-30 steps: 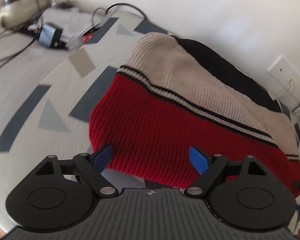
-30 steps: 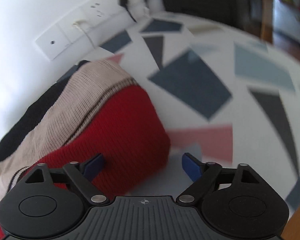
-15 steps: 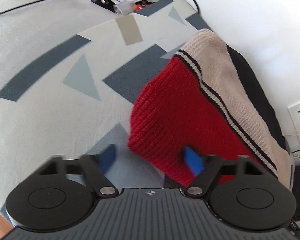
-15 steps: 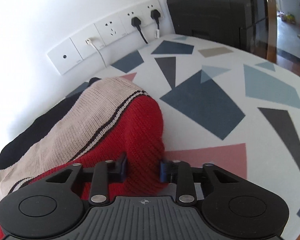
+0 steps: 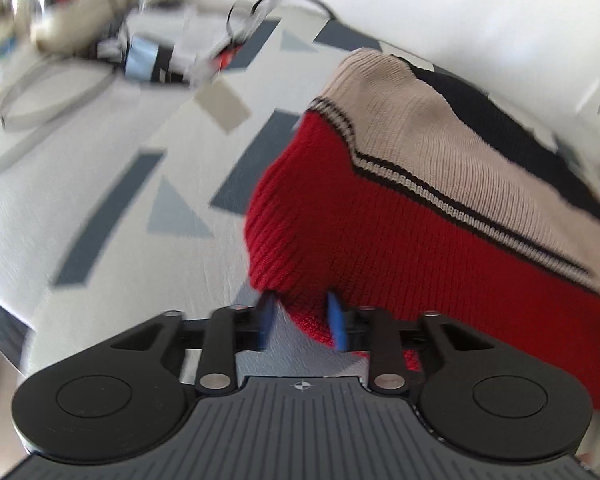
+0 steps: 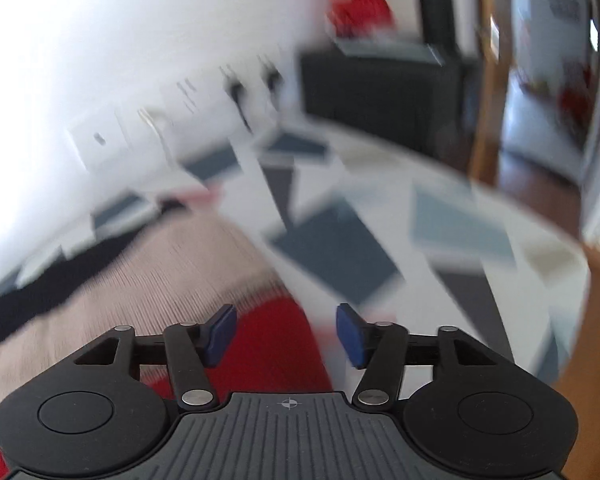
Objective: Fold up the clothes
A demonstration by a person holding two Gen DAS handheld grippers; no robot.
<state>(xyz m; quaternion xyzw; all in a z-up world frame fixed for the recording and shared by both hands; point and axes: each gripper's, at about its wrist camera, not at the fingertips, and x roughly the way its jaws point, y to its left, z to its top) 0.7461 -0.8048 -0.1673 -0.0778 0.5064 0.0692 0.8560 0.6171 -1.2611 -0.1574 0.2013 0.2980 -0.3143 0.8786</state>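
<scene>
On the patterned tablecloth [image 5: 100, 184] by the white wall lies the folded sweater [image 5: 440, 216], red, beige and black in bands, and my left gripper [image 5: 302, 322] is clenched on its near red corner, blue fingers [image 5: 336, 320] pinching the knit between them. Over at the sweater's other end my right gripper [image 6: 286, 334] hangs released, its jaws spread wide above the red edge and gripping nothing. Blurred cables and small devices [image 5: 140, 56] sit at the table's far end.
</scene>
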